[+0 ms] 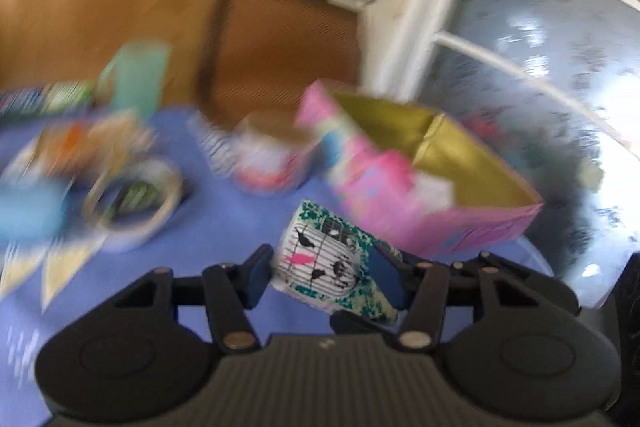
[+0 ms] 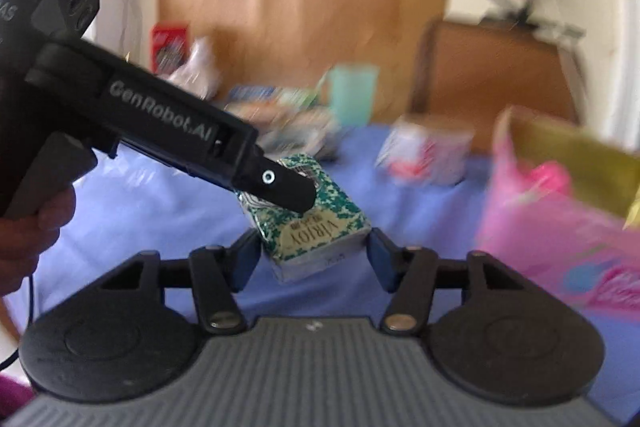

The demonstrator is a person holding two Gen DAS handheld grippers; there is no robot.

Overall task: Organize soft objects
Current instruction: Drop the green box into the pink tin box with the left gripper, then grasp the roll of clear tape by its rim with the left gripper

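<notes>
Blue-covered counter (image 1: 240, 219), wooden door and a brown chair back behind it, everything smeared with motion blur. Clutter across the upper left of the left wrist view: a tape roll (image 1: 132, 205), a mint cup (image 1: 138, 75), a small pot (image 1: 272, 155); at right centre stands the pink box with gold lining (image 1: 432, 187), open-topped. The tissue pack (image 1: 332, 267), teal-speckled wrapper with a cartoon face, sits low in centre frame, off the counter, clenched in my left tongs (image 1: 324, 277) with both blue pads pressing its ends. In the right wrist view the same pack (image 2: 316, 223) hangs at centre, my left tongs coming in from the upper left over it; my right tongs (image 2: 312, 259) are released, pads flanking the pack without pressing. Handling guess: light, squashy, slick plastic film that could slide. Best grip is across the short ends, mid-body, firm enough to dent.
</notes>
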